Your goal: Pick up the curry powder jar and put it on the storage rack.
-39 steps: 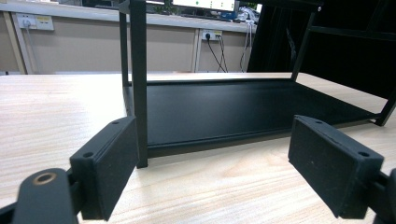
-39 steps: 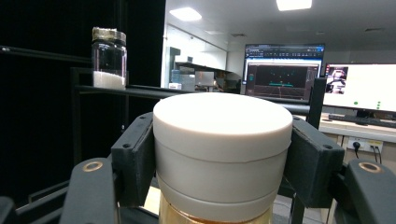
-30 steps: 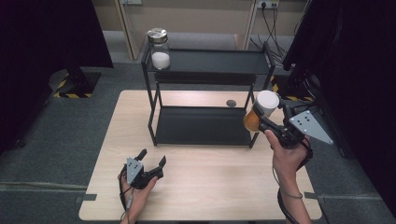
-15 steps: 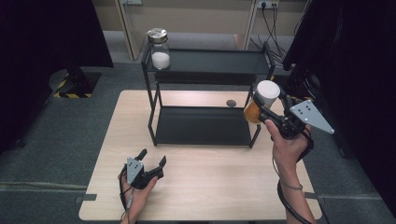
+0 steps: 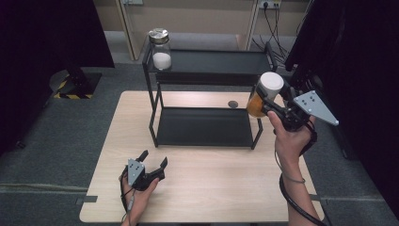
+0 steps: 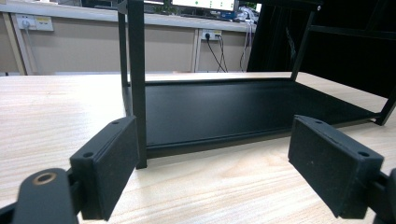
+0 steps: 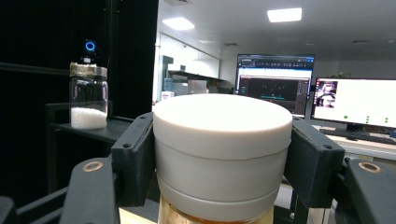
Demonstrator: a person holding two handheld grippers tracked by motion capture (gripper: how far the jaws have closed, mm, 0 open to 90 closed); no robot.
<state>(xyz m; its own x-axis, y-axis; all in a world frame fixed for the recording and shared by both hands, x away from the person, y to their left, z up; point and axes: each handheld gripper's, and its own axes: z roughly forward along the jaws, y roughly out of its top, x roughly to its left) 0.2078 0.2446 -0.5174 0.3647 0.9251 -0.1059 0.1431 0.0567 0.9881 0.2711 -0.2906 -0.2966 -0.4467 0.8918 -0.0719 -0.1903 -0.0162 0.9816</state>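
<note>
Jar point(image 5: 264, 93) over wood table point(image 5: 211, 197), grey floor point(image 5: 70, 141)

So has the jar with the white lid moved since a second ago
Yes. The jar with the white lid, clamped in the right claw, has risen against the black shelf rack: it was beside the rack's right leg, and now its lid sits level with the top shelf.

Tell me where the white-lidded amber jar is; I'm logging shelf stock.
In the high view the jar is held by the right hand-held gripper, beside the black rack's right end.
</note>
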